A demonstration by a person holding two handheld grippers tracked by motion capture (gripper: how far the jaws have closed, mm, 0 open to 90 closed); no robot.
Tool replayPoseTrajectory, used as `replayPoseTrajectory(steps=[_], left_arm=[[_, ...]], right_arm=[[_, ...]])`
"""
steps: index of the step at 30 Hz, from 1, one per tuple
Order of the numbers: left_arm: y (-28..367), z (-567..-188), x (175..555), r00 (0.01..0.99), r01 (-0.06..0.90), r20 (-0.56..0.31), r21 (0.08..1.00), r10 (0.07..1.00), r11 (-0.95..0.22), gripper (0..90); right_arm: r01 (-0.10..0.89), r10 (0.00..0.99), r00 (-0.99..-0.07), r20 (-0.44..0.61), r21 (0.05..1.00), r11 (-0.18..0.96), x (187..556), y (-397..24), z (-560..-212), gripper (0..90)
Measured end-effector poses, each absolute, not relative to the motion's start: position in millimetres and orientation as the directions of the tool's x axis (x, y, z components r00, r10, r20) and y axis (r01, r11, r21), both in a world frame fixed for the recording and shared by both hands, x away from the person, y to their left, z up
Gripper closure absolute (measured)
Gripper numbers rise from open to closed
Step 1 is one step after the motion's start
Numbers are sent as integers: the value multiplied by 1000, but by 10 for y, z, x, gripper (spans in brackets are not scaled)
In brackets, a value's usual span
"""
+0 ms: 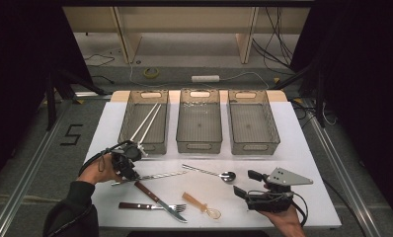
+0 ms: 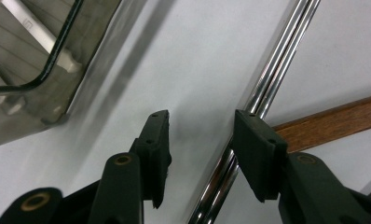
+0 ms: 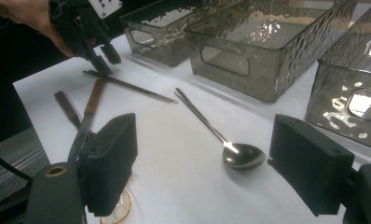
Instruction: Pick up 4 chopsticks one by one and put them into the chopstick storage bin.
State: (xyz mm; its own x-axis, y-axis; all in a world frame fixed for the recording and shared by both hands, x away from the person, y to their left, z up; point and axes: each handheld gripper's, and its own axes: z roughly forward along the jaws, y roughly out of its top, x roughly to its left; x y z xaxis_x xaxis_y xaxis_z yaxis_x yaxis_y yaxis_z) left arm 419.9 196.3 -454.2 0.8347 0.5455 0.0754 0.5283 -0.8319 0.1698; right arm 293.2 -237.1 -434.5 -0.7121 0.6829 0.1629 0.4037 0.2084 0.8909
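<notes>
Near the bench's left edge, just before the left tray (image 1: 144,123), the metal chopsticks (image 1: 155,176) are straddled but not yet pinched by the left gripper's (image 1: 128,163) half-open fingers (image 2: 156,154), so closing and lifting are judged next, while the right gripper (image 1: 254,183) is held open.

A big black number "5" (image 1: 72,134) is marked on the grey floor (image 1: 31,163), to the left of the white tabletop (image 1: 303,163). It looks like it is made of dark tape. No other words or numbers can be read.
</notes>
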Motion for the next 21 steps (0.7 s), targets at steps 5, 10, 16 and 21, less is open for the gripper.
replayPoseTrajectory(steps=[5,10,16,21], left_arm=[[2009,-4546,4195,838,527,63,158,542,-835,560],[1993,-4541,4184,855,499,77,147,513,-854,568],[1995,-4545,4175,872,465,86,160,482,-871,565],[1960,-4554,4171,871,463,86,182,483,-867,555]], right_arm=[[406,684,-710,165,891,206,2933,-2374,-4344,241],[405,683,-711,164,890,208,2933,-2370,-4345,241],[405,684,-711,164,890,208,2932,-2372,-4345,240],[405,683,-712,163,890,210,2935,-2366,-4347,241]])
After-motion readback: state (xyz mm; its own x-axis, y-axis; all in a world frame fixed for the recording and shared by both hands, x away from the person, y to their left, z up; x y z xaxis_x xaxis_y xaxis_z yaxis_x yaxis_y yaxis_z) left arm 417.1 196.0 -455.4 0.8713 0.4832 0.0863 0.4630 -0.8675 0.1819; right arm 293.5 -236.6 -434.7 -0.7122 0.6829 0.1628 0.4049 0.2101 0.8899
